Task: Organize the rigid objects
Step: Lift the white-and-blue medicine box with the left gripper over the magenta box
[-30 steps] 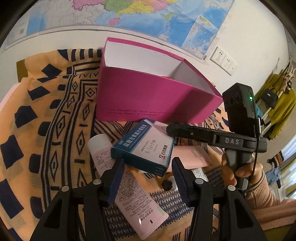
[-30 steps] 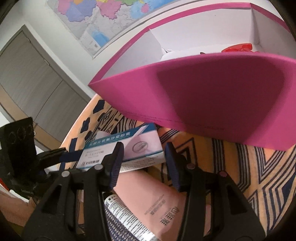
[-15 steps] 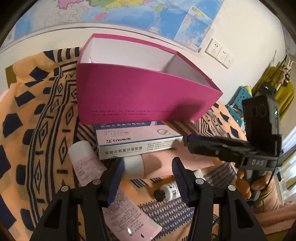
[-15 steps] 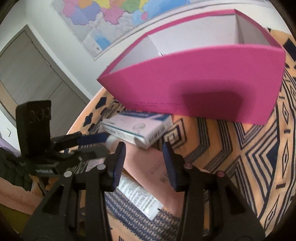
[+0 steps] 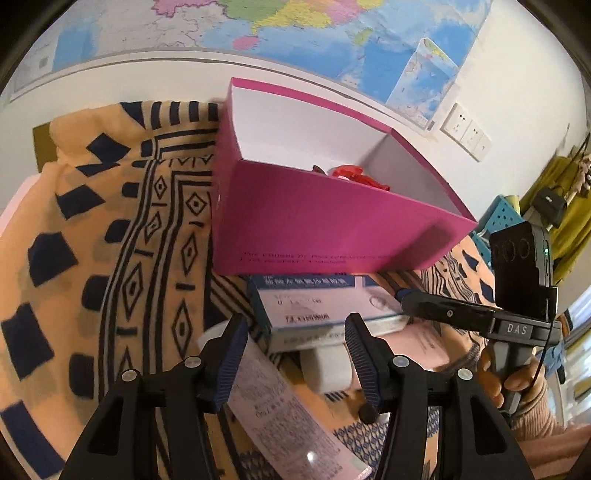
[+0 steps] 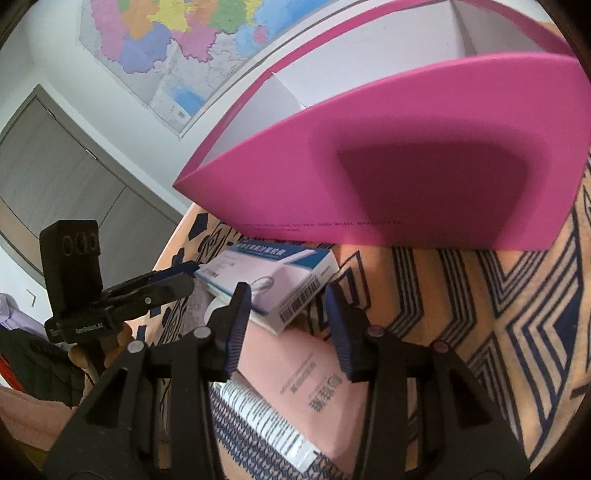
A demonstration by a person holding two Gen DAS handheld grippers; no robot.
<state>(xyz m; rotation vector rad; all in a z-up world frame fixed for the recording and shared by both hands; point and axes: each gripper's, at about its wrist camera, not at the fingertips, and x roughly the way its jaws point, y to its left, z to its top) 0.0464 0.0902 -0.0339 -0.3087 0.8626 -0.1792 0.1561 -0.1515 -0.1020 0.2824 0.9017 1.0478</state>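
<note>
A tabletop covered by an orange cloth (image 5: 122, 236) with dark blue geometric patterns carries an open magenta box (image 5: 325, 229) with white inner walls, standing toward the far edge, below a wall map (image 5: 295, 33). Something red (image 5: 356, 175) shows just above the box's front wall, inside it. Directly in front of the box lies a blue and white medicine carton (image 5: 325, 310), its far side close against the box's front wall. The carton rests partly on top of a pale pink tube (image 6: 317, 384) and beside a second pink tube with a white cap (image 5: 273, 402); a white tube with small print (image 6: 266, 421) lies nearer the tabletop's near edge. The left gripper (image 5: 295, 358) is open and empty, its blue-padded fingers spread on either side of the carton's near end. The right gripper (image 6: 290, 325) is also open and holds nothing, its fingers straddling the carton's barcoded corner.
</note>
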